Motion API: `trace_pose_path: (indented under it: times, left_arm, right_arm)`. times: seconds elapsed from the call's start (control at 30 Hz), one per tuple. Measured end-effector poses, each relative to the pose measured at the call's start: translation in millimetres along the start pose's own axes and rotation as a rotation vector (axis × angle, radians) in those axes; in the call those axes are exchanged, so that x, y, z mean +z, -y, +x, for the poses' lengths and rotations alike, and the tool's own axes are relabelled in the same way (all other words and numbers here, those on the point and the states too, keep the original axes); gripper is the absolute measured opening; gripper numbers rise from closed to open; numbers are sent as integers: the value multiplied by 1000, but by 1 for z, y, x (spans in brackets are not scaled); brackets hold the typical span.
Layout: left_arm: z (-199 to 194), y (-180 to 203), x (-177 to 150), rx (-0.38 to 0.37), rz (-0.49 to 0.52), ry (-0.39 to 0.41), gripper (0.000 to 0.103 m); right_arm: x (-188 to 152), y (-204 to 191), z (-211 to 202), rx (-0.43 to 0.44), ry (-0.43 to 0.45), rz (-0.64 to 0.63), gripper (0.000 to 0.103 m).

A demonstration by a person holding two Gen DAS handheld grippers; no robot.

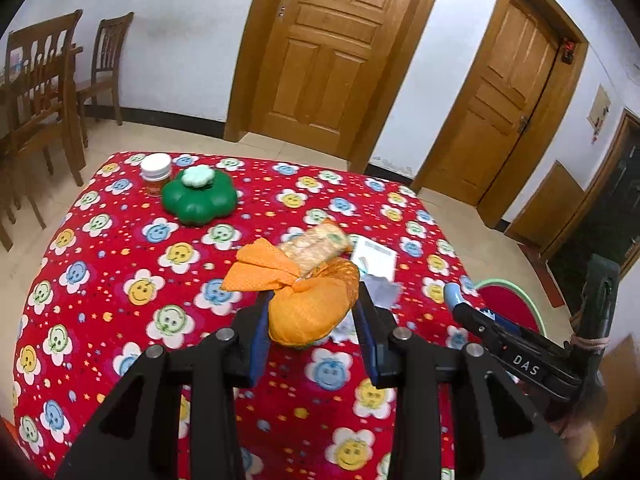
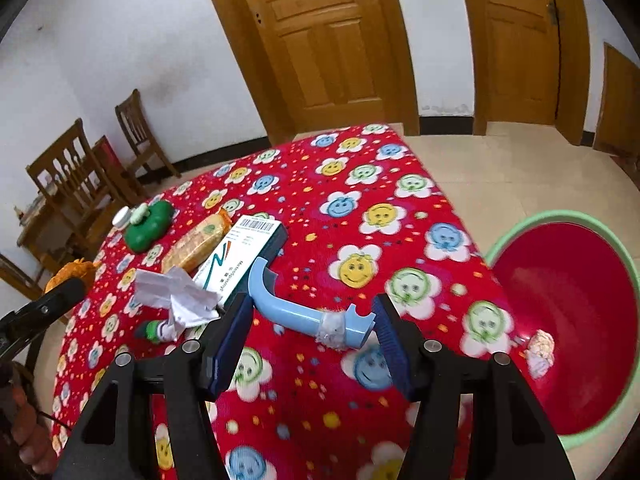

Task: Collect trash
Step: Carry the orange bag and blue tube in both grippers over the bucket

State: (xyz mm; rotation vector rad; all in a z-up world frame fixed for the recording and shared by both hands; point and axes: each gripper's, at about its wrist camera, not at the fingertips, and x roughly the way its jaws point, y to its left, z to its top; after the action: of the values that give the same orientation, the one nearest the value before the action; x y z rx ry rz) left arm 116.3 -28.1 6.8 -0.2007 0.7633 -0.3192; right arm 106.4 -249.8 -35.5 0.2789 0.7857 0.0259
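The left gripper [image 1: 314, 320] is straddling an orange cloth bundle [image 1: 308, 312], fingers wide beside it, not clearly pressing. The right gripper [image 2: 312, 336] is gaping around a blue plastic handle [image 2: 296, 312] lying on the worktop [image 2: 360, 184]. Crumpled paper [image 2: 176, 296] and a medicine box [image 2: 240, 256] are lying farther back; a red basin [image 2: 568, 320] is sitting on the floor.
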Motion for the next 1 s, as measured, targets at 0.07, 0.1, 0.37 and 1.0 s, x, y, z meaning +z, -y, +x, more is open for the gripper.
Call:
trace_pose_path:
  times: [0.07, 0.1, 0.37, 1.0]
  left_arm:
    - [-1, 7, -1, -16, 4, -6, 38]
    - [-2, 11, -2, -26, 7, -12, 38]
    - [-1, 60, -6, -93, 80, -39, 38]
    - [38, 165, -15, -206, 233, -139, 38]
  right_arm:
    - [-1, 6, -12, 1, 13, 13, 63]
    - [-2, 10, -18, 0, 21, 20, 63]
    - [-12, 45, -64, -37, 82, 84, 63]
    - [-42, 151, -95, -196, 97, 288, 63]
